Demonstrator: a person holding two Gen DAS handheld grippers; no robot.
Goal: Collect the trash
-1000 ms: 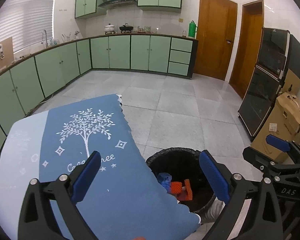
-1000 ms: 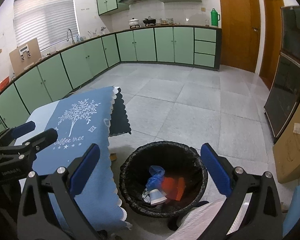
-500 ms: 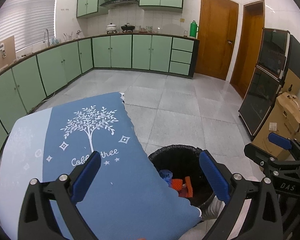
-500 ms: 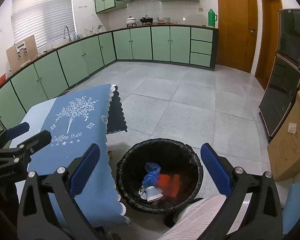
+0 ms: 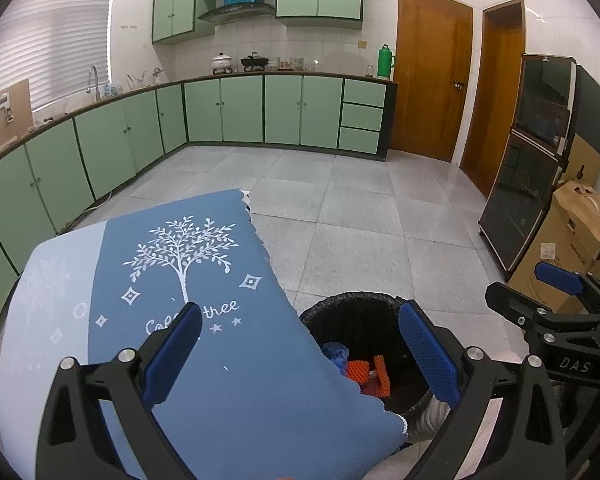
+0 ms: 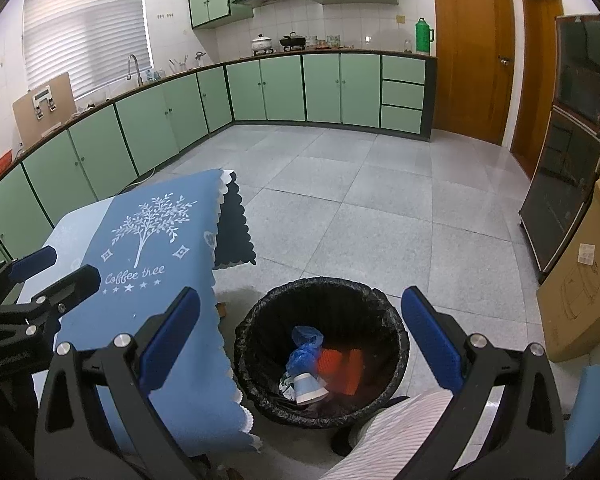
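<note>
Black-lined trash bin [image 6: 320, 356], at lower centre beside the blue tablecloth [image 6: 148, 280], is holding a paper cup [image 6: 309, 389] and orange scraps, while left gripper [image 5: 300, 356] and right gripper [image 6: 296, 344] are hovering spread and empty, apparently finished depositing.

L gripper [image 5: 300, 344] & R gripper [image 6: 300, 334]: jaws wide apart, apparently empty, level.

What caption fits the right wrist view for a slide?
Open right gripper above a black bin holding a paper cup, beside a blue-clothed table.
</note>
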